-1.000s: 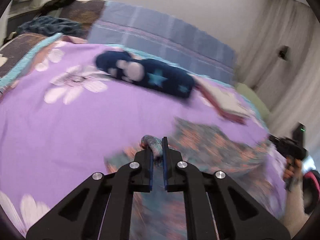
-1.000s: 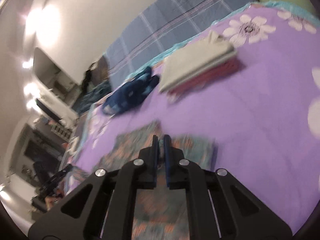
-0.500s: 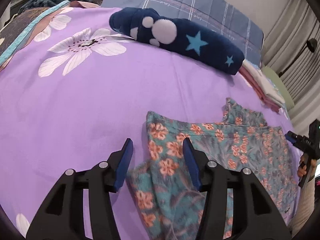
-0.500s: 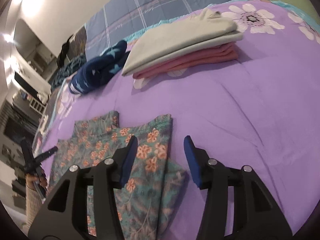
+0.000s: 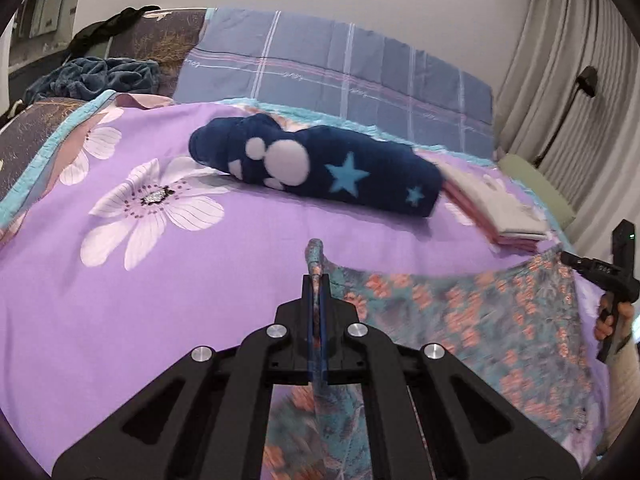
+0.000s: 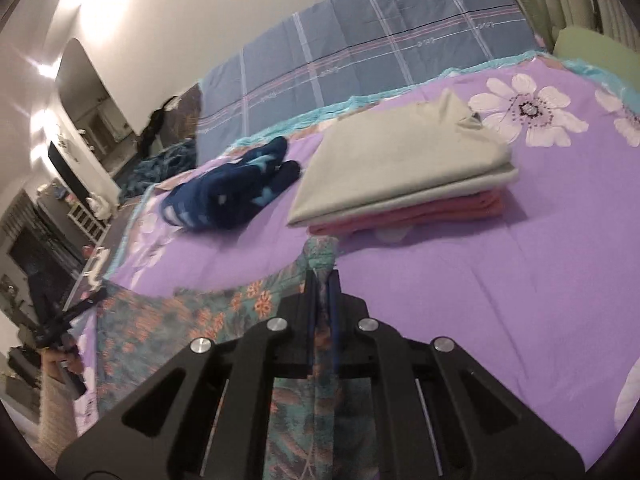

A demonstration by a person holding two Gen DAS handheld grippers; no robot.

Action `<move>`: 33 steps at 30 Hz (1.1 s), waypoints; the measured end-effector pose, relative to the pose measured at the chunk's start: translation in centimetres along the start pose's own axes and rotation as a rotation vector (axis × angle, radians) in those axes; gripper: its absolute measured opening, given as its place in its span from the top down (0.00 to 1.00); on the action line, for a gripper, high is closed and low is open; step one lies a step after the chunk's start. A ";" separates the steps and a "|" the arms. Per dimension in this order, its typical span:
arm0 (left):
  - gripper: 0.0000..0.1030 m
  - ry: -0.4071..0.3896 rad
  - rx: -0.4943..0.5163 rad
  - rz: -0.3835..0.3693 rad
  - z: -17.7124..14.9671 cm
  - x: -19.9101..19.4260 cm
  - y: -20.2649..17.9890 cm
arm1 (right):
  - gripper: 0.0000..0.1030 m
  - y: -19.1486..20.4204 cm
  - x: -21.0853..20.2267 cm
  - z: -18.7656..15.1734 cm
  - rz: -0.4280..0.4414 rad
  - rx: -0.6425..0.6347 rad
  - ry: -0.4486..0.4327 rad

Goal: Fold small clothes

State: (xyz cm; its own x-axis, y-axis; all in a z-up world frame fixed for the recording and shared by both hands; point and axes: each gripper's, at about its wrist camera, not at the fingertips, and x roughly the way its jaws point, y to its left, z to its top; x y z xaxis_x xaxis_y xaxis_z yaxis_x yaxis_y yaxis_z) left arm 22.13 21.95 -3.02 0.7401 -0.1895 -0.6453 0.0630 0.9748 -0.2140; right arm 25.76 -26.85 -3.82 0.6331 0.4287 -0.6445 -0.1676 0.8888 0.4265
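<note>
While folded clothes lie beyond, a navy roll sits beside.

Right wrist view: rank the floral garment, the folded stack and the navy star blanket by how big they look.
1. Floral garment, though it lies nearest the camera and the tongs hide part of it.
2. Folded stack, a beige piece over pink ones.
3. Navy star blanket, farther back, so its true size is unsure.

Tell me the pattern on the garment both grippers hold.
Teal garment with orange-pink flowers, clearest in the left wrist view.
</note>
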 end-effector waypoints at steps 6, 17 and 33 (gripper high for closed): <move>0.93 0.194 0.006 0.063 -3.3 6.0 1.2 | 0.78 -1.9 3.8 -2.5 -0.055 0.065 0.131; 0.58 0.070 0.148 -0.020 -4.5 -2.4 -6.7 | 0.70 -3.8 -4.6 -6.9 -0.032 0.075 0.102; 0.49 0.274 0.635 -0.494 -16.7 -3.2 -35.3 | 0.70 -5.0 -14.7 -14.6 0.095 0.039 0.060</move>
State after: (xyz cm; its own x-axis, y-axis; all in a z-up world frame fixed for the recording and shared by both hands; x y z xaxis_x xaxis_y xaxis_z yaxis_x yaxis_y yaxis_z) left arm 6.34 -13.81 -5.62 0.3458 -0.5527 -0.7582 0.7608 0.6382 -0.1183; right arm 6.28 -35.20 -5.70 0.5695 0.5208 -0.6359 -0.1950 0.8372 0.5110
